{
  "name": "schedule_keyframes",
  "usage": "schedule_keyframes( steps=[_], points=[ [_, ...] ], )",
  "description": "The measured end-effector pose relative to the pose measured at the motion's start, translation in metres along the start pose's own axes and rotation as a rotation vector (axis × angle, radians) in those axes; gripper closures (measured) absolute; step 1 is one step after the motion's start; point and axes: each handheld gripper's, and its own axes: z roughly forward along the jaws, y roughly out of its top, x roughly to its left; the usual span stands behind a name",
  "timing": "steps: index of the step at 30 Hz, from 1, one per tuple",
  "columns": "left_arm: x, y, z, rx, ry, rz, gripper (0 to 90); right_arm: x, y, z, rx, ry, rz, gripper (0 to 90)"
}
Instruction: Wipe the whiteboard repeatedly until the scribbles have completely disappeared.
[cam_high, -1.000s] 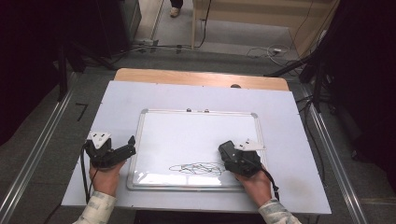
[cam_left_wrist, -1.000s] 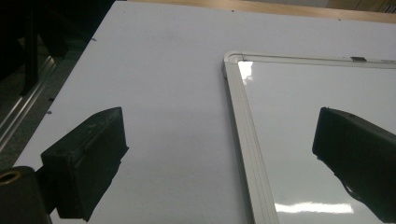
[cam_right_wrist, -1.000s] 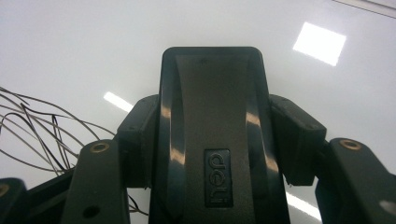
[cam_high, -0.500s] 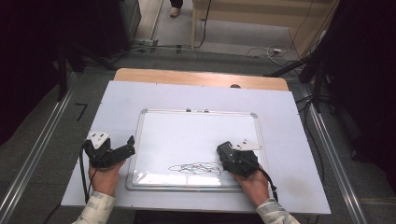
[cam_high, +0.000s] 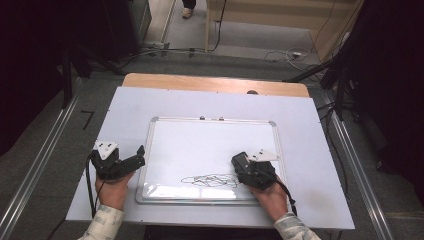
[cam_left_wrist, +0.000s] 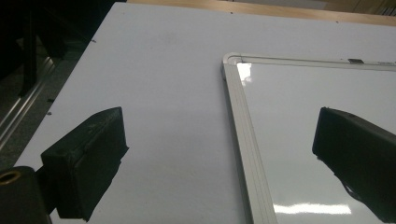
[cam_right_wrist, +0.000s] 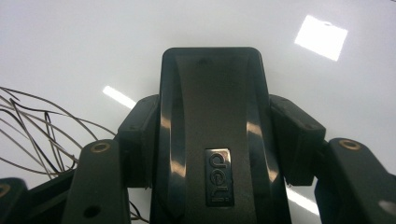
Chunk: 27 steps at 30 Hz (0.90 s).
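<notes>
A: How many grippers are there, left to right?

B: Two. The left gripper (cam_high: 131, 161) sits at the whiteboard's (cam_high: 210, 145) left edge, jaws wide apart, holding nothing.

A: And the other?

B: The right gripper (cam_high: 246, 169) clamps one black eraser (cam_right_wrist: 212, 135) near the board's bottom right corner, beside one scribble (cam_high: 210, 180).

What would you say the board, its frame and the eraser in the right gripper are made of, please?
The board looks like glossy coated sheet: lamps mirror in it. Its frame seems ribbed, pale metal, perhaps aluminium. The eraser, clamped in the right gripper, looks like shiny black moulded plastic with an embossed badge.
</notes>
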Motion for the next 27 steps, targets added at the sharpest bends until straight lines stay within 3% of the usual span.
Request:
schedule_keyframes(
  steps=[27],
  points=[
    [-0.002, 0.000, 0.001, 0.000, -0.005, 0.000, 3.3, 0.015, 0.004, 0.004, 0.003, 0.013, -0.003, 39.0]
  ],
)
